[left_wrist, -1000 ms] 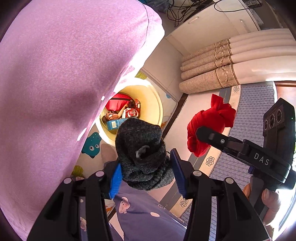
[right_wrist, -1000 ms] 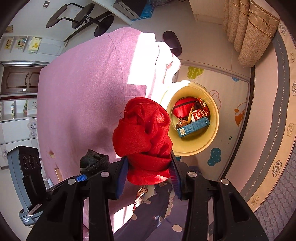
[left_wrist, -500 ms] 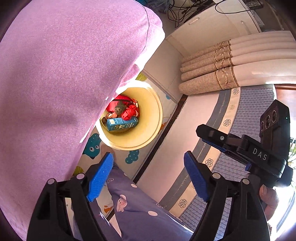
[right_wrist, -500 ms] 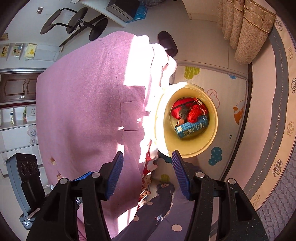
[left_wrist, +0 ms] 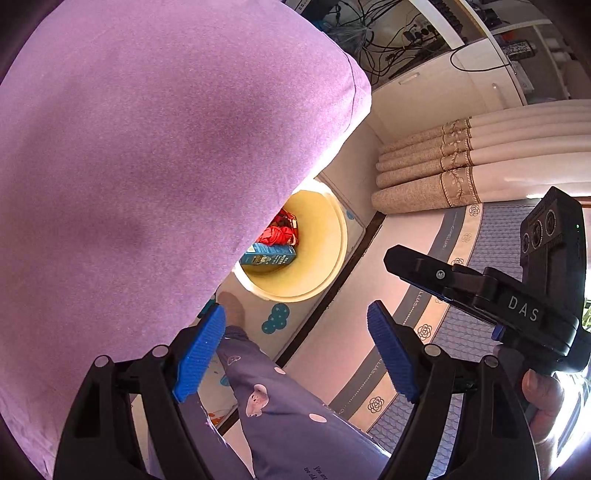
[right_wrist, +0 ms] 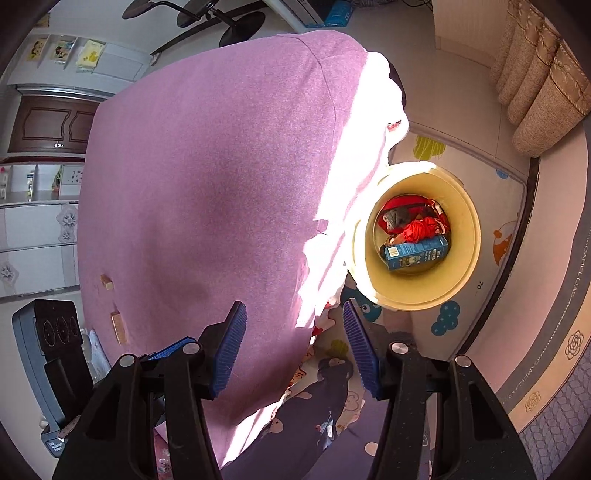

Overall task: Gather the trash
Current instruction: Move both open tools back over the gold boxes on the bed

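Left gripper (left_wrist: 295, 347): nearest in the left wrist view, blue pads spread wide, nothing between them; jaws have just been opening. Below it, a leg in dotted blue-grey trousers (left_wrist: 295, 417).

Right gripper (right_wrist: 293, 347): nearest in the right wrist view, pads set moderately apart, nothing held; jaws have just been opening. Its black body also shows at the right of the left wrist view, gripped by a hand (left_wrist: 543, 402).

Purple bedcover (right_wrist: 207, 184): large, fills the left of both views; two small pale blocks (right_wrist: 118, 325) lie on its near left part.

Play mat (right_wrist: 447, 317): cartoon-printed, on the floor just beyond the grippers, right of the bed.

Cream bin (right_wrist: 469, 258): round, stands on the play mat, close against the bed's edge. Contents: blue carton (right_wrist: 415, 253) lying nearest, red cloth (right_wrist: 421, 229) just behind it, grey sock (right_wrist: 397, 218) to the left of the cloth, further red items underneath.

Patterned rug (right_wrist: 554, 369): right of the mat.

Curtains (right_wrist: 543, 85): beige, far right.

Office chair base (right_wrist: 207, 14): far, beyond the bed.
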`<state>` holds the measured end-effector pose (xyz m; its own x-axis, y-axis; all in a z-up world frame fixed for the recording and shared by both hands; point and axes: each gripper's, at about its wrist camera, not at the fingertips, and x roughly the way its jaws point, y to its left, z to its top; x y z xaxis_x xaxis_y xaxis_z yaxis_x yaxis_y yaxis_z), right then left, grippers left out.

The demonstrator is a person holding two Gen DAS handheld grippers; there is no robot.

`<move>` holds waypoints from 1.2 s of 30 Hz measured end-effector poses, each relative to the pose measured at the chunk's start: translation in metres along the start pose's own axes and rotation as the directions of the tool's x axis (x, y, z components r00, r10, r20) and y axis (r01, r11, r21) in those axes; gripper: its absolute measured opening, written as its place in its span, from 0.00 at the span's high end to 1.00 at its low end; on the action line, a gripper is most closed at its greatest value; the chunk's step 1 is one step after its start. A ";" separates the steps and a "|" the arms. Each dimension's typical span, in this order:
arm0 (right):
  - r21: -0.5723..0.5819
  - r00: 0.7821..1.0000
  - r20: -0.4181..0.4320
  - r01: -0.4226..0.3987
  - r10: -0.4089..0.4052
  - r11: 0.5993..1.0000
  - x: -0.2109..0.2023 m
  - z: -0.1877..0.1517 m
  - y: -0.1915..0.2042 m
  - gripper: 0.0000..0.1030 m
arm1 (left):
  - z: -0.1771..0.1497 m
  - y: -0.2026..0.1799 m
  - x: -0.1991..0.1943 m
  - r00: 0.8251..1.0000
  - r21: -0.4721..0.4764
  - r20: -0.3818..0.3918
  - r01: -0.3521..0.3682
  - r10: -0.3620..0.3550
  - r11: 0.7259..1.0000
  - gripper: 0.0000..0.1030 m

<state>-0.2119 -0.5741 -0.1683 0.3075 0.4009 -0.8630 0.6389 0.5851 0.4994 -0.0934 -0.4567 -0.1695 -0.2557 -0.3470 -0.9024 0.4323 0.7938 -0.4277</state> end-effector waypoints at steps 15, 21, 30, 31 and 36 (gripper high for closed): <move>-0.281 0.991 -0.130 -0.007 -0.031 0.960 0.087 -0.061 0.176 0.48 | -0.074 0.169 -0.084 0.990 -0.249 0.133 -0.017 0.051 0.968 0.23; -0.396 0.984 -0.169 -0.023 -0.048 0.918 0.130 -0.088 0.256 0.48 | -0.116 0.242 -0.115 0.980 -0.357 0.176 -0.022 0.090 0.934 0.23; -0.511 0.978 -0.195 -0.033 -0.079 0.859 0.182 -0.129 0.348 0.48 | -0.150 0.335 -0.165 0.964 -0.388 0.212 -0.068 0.161 0.919 0.23; -0.524 0.976 -0.200 -0.035 -0.083 0.851 0.188 -0.134 0.359 0.48 | -0.153 0.343 -0.170 0.963 -0.389 0.216 -0.069 0.163 0.919 0.23; -0.594 0.970 -0.213 -0.031 -0.119 0.804 0.212 -0.152 0.405 0.48 | -0.160 0.376 -0.190 0.956 -0.402 0.231 -0.076 0.181 0.912 0.23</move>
<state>0.0044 -0.1450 -0.1377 0.0719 0.4689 -0.8803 0.0855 0.8764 0.4739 -0.0205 -0.0119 -0.1504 0.0341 -0.3034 -0.9522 0.0659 0.9514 -0.3008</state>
